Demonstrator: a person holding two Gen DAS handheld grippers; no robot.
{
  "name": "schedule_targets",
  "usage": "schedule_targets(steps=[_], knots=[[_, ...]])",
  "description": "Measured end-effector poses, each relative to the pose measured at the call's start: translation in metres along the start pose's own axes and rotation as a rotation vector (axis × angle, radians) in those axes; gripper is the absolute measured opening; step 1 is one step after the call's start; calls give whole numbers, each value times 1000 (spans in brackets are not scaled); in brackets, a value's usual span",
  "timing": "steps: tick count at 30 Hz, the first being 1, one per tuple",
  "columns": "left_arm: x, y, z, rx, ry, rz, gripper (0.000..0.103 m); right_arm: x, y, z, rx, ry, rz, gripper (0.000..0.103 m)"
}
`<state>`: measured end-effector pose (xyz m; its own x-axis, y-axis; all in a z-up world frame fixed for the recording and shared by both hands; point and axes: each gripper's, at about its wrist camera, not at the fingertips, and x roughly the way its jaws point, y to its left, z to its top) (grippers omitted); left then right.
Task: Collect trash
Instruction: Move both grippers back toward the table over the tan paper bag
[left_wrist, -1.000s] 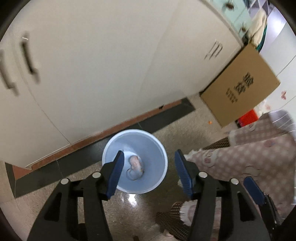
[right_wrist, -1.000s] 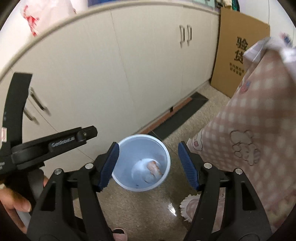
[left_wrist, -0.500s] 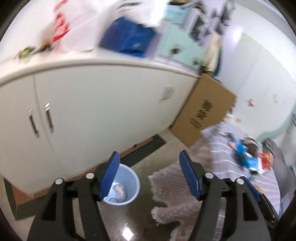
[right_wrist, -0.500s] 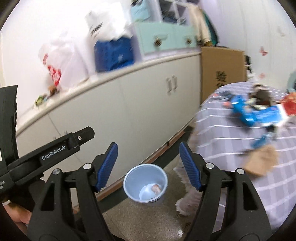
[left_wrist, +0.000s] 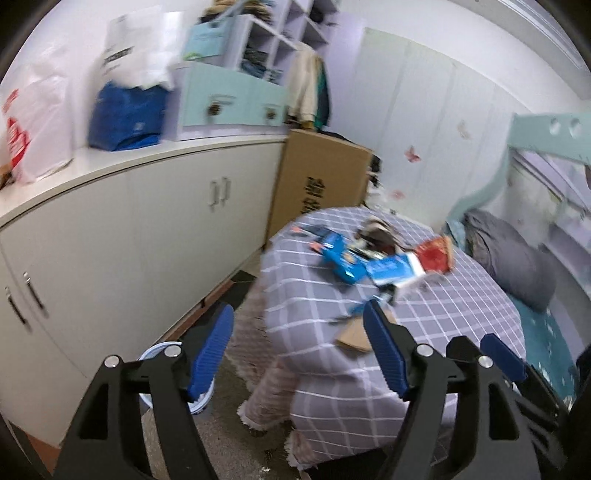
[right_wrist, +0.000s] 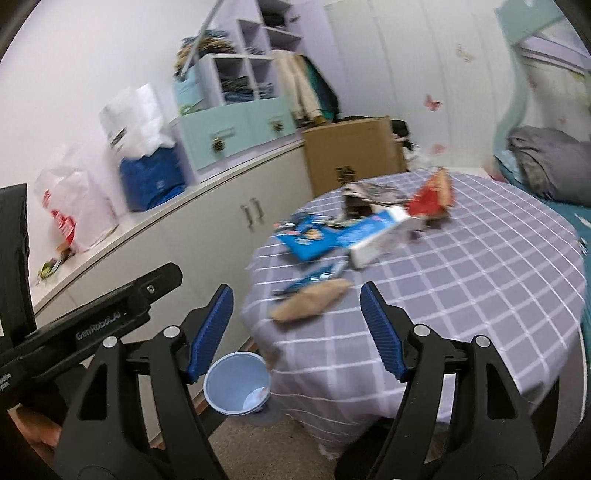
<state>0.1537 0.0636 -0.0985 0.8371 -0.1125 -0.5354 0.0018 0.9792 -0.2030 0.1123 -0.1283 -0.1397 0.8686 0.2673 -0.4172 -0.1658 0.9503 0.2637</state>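
Note:
A light blue bin (right_wrist: 236, 384) stands on the floor beside the round table (right_wrist: 480, 295), with crumpled trash inside; in the left wrist view its rim (left_wrist: 159, 349) shows behind my fingers. On the checked tablecloth lie a brown paper scrap (right_wrist: 314, 299), blue wrappers (right_wrist: 314, 240), a white-blue box (right_wrist: 384, 236) and a red wrapper (right_wrist: 432, 195). The brown scrap (left_wrist: 354, 334) and blue wrappers (left_wrist: 369, 264) also show in the left wrist view. My left gripper (left_wrist: 299, 354) is open and empty. My right gripper (right_wrist: 295, 332) is open and empty, facing the table's near edge.
White cabinets (left_wrist: 129, 236) run along the left with bags and a teal drawer box (right_wrist: 236, 129) on top. A cardboard box (left_wrist: 317, 177) leans behind the table. A bed with a grey blanket (left_wrist: 517, 266) is at the right. A fringed rug (left_wrist: 255, 354) lies under the table.
Both grippers have lifted from over the bin and swung up toward the table. The bin has dropped to the lower left of both views and the tabletop trash has come into view.

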Motion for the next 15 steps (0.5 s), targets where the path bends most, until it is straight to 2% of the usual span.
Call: schedule_targets(steps=[7, 15], knots=[[11, -40, -12, 80, 49, -52, 75, -13, -40, -9, 58, 0, -43, 71], [25, -59, -23, 120, 94, -61, 77, -17, -67, -18, 104, 11, -62, 71]])
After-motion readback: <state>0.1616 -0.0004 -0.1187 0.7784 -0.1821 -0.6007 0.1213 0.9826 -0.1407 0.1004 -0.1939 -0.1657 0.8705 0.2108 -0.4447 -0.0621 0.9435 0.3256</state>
